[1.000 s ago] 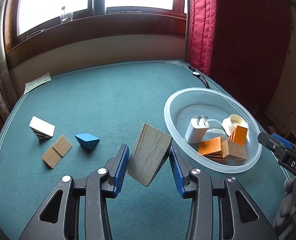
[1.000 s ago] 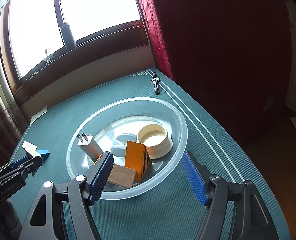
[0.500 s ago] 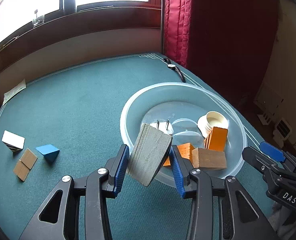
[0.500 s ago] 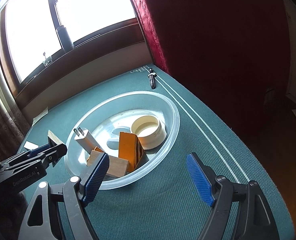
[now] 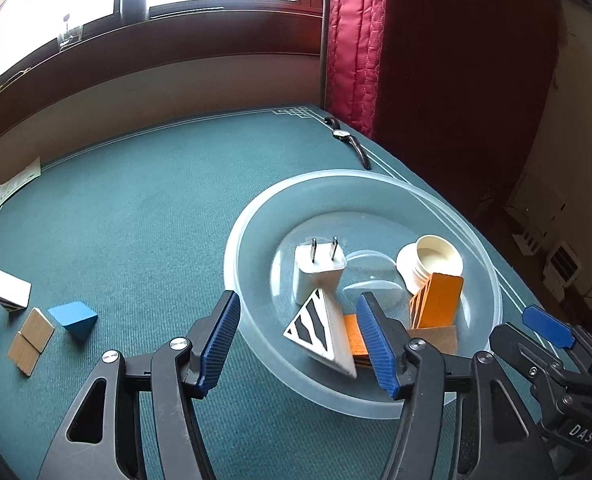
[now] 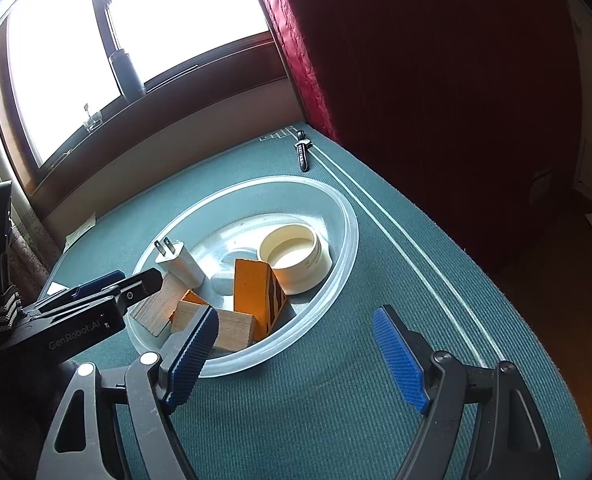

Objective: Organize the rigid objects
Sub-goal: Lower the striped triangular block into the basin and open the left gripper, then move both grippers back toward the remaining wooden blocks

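- The left gripper (image 5: 298, 340) tilts down over the near rim of the clear bowl (image 5: 248, 220), its jaws opening, pads off the striped wooden wedge (image 5: 322, 330), which lies inside the bowl.
- The right gripper (image 6: 296, 354) stands wide, holding nothing, just beside the bowl.
- Only the left wrist view shows the blue block (image 5: 74, 318) on the green table (image 5: 136, 208).
- A second ago the wedge was clamped outside the bowl.

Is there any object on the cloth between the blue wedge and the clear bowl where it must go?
Nothing visible does. Between the blue wedge and the clear bowl lies only bare green cloth; the wooden tiles lie on its other side.
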Demonstrator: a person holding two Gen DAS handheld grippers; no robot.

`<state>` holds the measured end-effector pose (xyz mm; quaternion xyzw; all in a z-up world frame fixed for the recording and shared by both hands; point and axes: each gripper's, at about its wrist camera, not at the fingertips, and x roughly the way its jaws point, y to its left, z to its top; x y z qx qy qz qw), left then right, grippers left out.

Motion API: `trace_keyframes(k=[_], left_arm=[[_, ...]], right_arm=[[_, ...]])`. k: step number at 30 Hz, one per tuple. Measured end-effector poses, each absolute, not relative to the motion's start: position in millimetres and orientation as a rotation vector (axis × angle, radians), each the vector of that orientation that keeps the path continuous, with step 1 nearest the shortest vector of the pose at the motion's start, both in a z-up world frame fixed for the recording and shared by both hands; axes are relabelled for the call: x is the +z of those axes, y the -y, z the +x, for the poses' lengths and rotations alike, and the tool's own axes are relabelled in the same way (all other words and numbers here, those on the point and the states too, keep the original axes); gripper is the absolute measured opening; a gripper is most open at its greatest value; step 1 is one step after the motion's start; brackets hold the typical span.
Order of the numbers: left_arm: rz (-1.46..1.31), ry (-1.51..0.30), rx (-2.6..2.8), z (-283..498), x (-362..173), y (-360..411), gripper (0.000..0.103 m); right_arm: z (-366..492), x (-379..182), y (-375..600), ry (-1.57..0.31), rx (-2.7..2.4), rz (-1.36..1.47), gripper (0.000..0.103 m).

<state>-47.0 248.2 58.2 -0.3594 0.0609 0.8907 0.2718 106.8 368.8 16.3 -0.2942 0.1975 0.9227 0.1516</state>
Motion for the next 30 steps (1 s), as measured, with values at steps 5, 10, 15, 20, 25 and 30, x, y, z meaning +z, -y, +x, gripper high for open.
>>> trace_keyframes(k=[5,10,15,20,25,30], left_arm=[[-0.990,-0.140,2.404,-43.9,53.5,-236.1,0.065],[-0.996,-0.138,2.406,-36.5,52.4,-228.2,0.066],[-1.003,-0.148,2.401,-33.4,49.8,-227.3,0.066],[-1.014,-0.158,2.390,-30.5,47.5,-227.5,0.066],[-1.029,-0.173,2.440,-37.0,43.7,-226.7,0.067],[-1.061,-0.122,2.482,-47.3,43.0,-218.0,0.067]], right_arm=[[107.0,13.0,-368.7,-0.570,2.646,-0.855,0.083],[107.2,11.5,-368.3,-0.573,2.645,-0.860,0.083],[107.0,9.8,-365.1,-0.568,2.649,-0.872,0.083],[107.1,10.4,-365.3,-0.569,2.651,-0.871,0.083],[106.0,10.0,-365.2,-0.572,2.653,-0.876,0.083],[106.3,12.2,-363.4,-0.564,2.660,-0.868,0.083]])
